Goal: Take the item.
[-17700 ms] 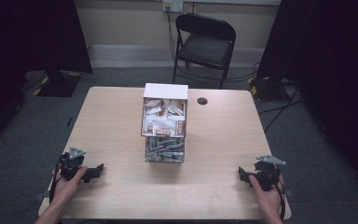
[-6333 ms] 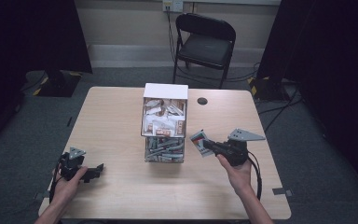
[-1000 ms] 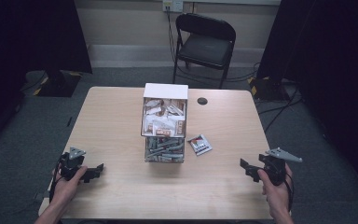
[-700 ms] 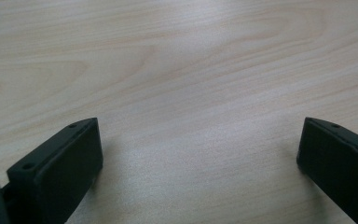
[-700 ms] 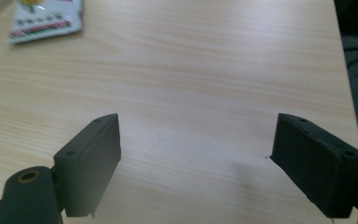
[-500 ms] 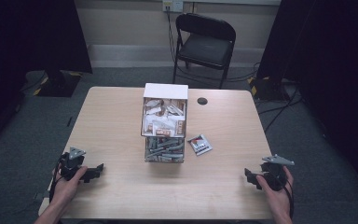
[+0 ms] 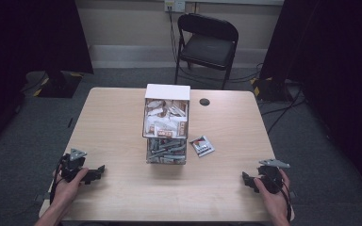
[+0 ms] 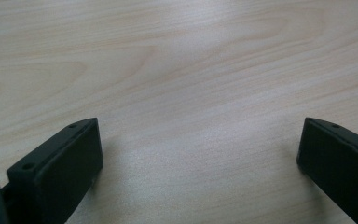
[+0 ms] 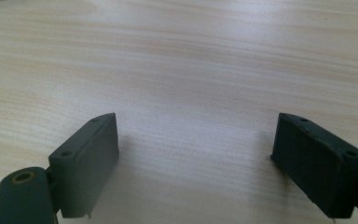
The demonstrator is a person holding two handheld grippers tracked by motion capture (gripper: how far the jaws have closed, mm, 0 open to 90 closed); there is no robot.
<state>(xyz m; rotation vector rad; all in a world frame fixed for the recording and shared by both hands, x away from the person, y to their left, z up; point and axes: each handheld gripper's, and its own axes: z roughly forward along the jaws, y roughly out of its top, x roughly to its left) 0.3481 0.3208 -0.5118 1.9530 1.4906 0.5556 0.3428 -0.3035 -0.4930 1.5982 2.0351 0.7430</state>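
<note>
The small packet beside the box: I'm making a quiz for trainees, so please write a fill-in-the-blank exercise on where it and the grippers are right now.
1. The small packet lies on the table, to the ____ of the box in the high view.
2. The right gripper has its jaws ____.
3. Between the jaws of the left gripper there is only bare ____.
4. The folding ____ stands beyond the table's far edge.

Missing words: right; open; table; chair

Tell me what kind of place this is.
Probably a recording studio or lab setup, not a home: a lone wooden table on grey carpet, black curtains on both sides, a folding chair, and cables across the floor.
</note>
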